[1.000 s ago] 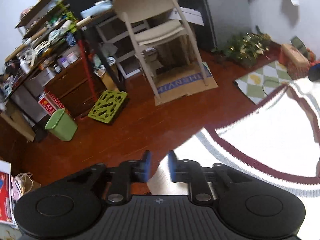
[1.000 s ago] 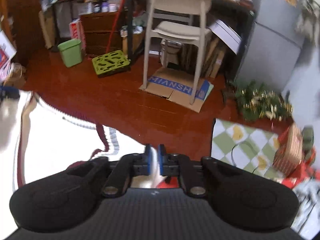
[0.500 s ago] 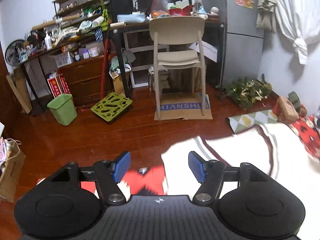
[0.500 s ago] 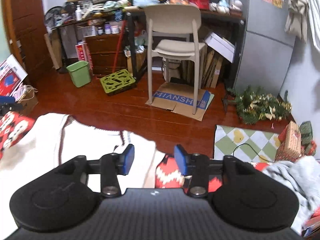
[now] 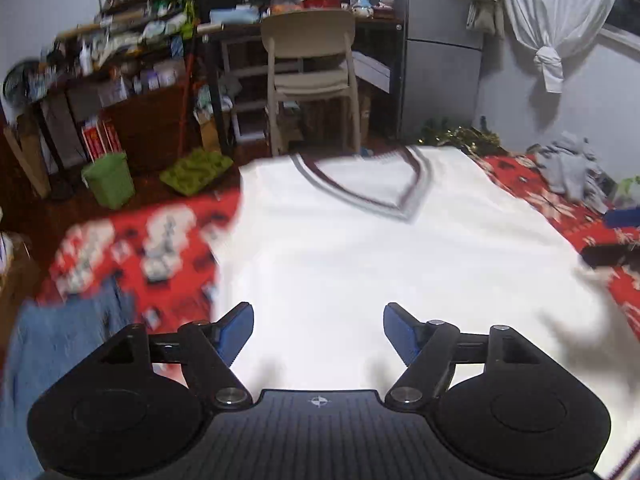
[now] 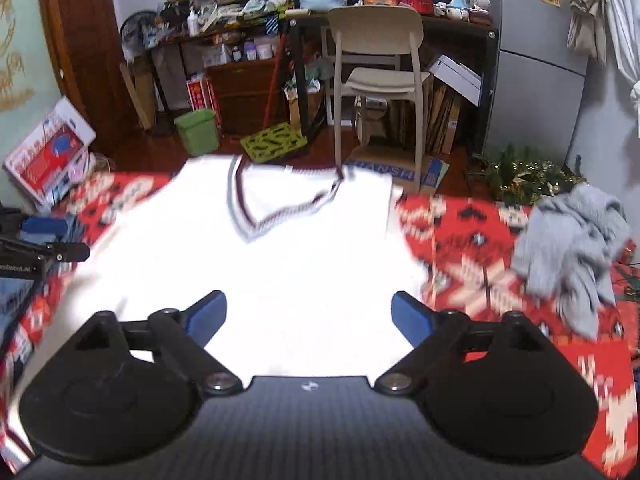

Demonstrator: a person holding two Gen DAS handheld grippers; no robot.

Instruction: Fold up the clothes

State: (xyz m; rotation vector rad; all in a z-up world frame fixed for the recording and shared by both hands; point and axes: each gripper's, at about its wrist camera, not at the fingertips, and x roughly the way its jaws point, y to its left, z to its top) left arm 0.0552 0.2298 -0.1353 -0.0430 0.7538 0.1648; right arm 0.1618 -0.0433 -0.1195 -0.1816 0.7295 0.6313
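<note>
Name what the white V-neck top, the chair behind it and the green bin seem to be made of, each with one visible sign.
White V-neck top: soft knit, probably; striped ribbed-looking neckline, blurred.
Chair: moulded plastic, likely; smooth matte beige shell.
Green bin: plastic, apparently; uniform colour, thin rim.

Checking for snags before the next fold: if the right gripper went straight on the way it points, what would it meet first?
Probably the white sweater: the open right gripper points down at its body.
</note>
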